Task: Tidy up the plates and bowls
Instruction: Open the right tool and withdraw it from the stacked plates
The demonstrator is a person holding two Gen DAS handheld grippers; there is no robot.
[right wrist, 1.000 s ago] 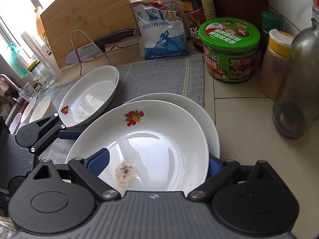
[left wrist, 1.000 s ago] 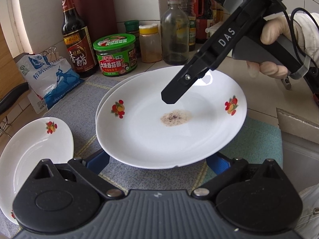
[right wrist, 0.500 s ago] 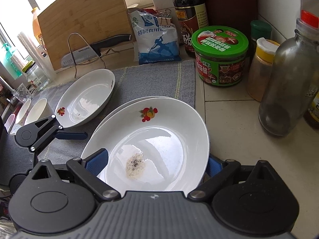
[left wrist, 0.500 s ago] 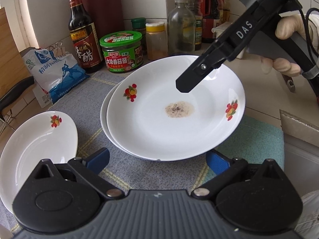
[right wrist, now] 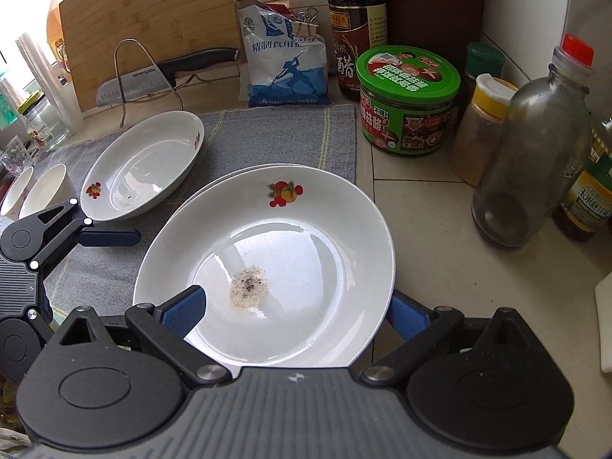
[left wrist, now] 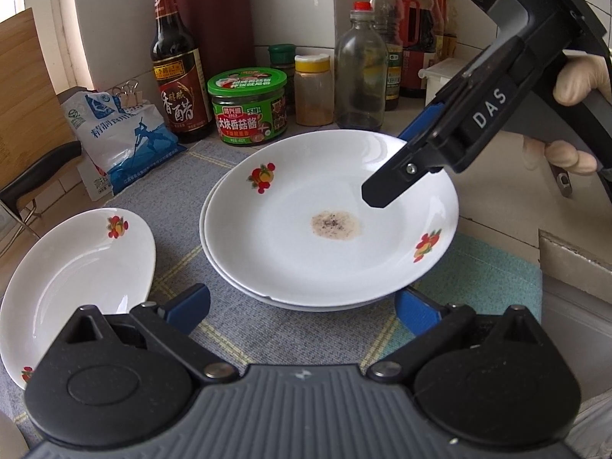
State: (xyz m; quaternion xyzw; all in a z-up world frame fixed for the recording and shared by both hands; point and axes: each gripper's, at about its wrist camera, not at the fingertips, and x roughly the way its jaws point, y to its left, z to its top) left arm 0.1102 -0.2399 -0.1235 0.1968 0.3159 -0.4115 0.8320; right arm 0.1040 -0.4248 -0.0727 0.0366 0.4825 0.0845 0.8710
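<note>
Your right gripper sits low in its own view, jaws spread wide and just opened further; one blue finger hangs over the top plate's bowl, the other beyond its rim, neither pad pressing on it. That plate, a speckled residue at its centre, is stacked on a second plate mid-frame on the grey mat. Your left gripper waits wide apart and empty, at the bottom of its view. A third plate lies alone at centre left. Further back stand a green-lidded jar and a glass bottle.
</note>
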